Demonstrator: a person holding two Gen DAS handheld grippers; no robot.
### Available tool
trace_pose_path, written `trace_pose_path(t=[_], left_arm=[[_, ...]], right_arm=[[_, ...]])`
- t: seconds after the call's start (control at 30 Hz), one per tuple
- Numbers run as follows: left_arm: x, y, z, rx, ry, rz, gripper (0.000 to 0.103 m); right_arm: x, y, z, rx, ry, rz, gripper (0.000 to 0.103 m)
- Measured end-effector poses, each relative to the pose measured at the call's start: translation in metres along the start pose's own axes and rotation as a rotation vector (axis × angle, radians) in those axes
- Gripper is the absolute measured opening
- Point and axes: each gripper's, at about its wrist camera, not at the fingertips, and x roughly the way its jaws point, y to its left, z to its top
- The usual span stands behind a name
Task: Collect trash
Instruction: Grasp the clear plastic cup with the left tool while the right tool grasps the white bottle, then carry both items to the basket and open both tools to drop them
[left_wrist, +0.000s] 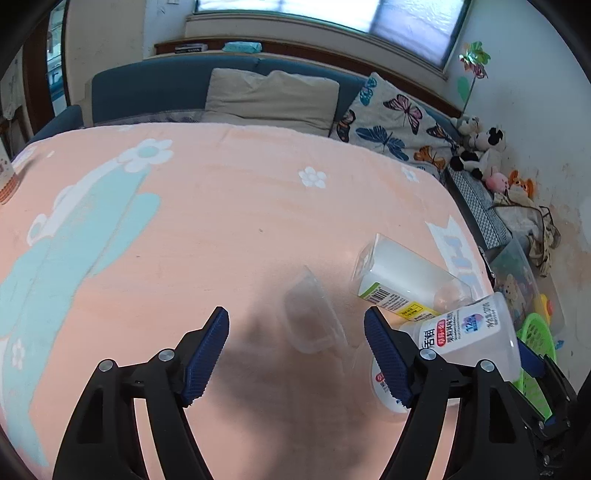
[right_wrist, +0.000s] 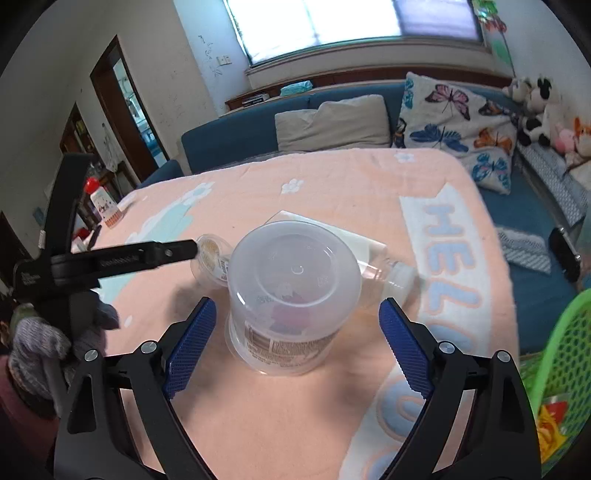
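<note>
A peach blanket-covered table (right_wrist: 332, 192) carries a tub (right_wrist: 291, 291), cup (left_wrist: 314, 317), and bottle (left_wrist: 402, 277).

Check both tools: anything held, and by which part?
Nothing held. Left tool open around the small clear cup; right tool open around the inverted plastic tub.

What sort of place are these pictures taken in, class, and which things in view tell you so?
Most likely a home living room. A blue sofa with a butterfly cushion stands under a window, soft toys sit in the corner, and a table under a peach cloth fills the foreground.
</note>
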Motion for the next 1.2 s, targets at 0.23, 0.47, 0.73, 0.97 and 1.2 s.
trace_pose_path(t=[0.23, 0.47, 0.73, 0.97, 1.2], left_arm=[[0.021, 0.004, 0.002, -0.036, 0.035, -0.043, 0.062], [0.029, 0.001, -0.002, -0.035, 0.041, -0.071, 0.045], [0.014, -0.001, -0.010, -0.024, 0.005, -0.072, 0.042], [-0.015, -0.008, -0.020, -0.004, -0.026, -0.098, 0.035], [-0.041, -0.017, -0.034, 0.020, -0.057, -0.116, 0.034]], right_arm=[[0.011, -0.001, 0.003, 0.020, 0.011, 0.019, 0.089], [0.016, 0.001, 0.004, 0.024, 0.022, 0.029, 0.077], [0.008, 0.007, 0.001, -0.002, 0.013, 0.018, 0.076], [-0.015, 0.019, -0.008, -0.055, -0.009, -0.005, 0.076], [-0.047, 0.021, -0.019, -0.070, -0.040, -0.017, 0.076]])
